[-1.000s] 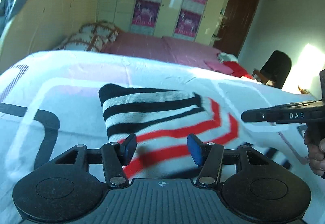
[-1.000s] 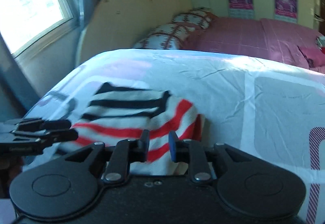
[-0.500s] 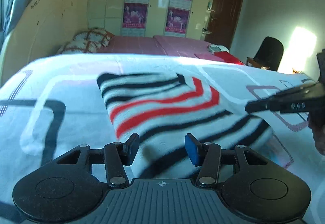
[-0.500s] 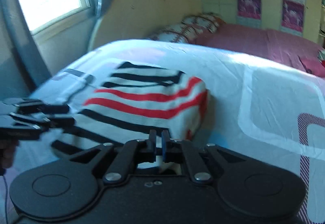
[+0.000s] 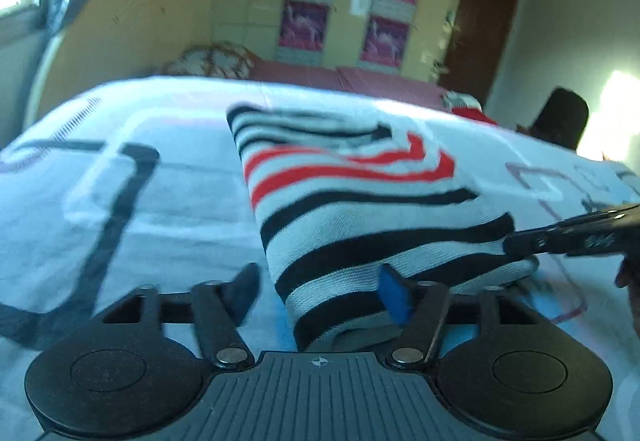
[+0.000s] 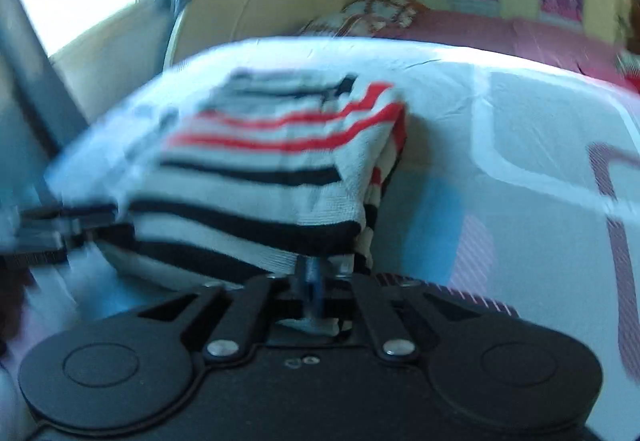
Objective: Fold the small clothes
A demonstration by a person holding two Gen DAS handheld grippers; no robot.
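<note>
The right gripper pinches the striped sweater's near edge; the left gripper stands open around its corner.

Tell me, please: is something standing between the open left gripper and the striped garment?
Nothing visible. The left gripper is open, and the near corner of the striped garment lies right between its fingers on the bedsheet. The right gripper is shut on the garment's near edge.

Bare bedsheet flanks the folded striped garment; pillow beyond.
</note>
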